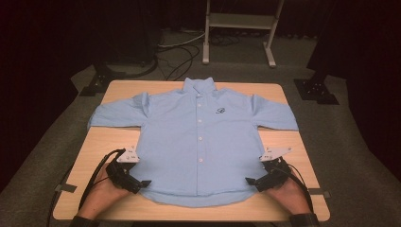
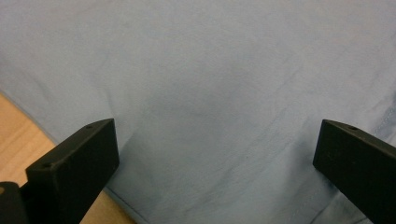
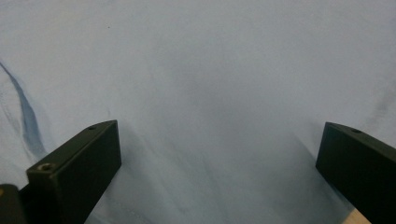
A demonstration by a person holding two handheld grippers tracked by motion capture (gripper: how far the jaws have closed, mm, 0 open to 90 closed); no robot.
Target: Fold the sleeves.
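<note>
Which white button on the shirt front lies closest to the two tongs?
The lowest button on the shirt; the others sit higher up, toward the collar.

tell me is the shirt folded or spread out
Spread out: the shirt lies flat on the table, buttoned front up, both sleeves stretched sideways.

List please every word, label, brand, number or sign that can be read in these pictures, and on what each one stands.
No text can be read.
Dark embroidered mark on the chest of the light blue shirt: a small script-like logo, too small and blurred to read.
Left gripper and right gripper: open over plain shirt fabric, which bears no lettering.
</note>
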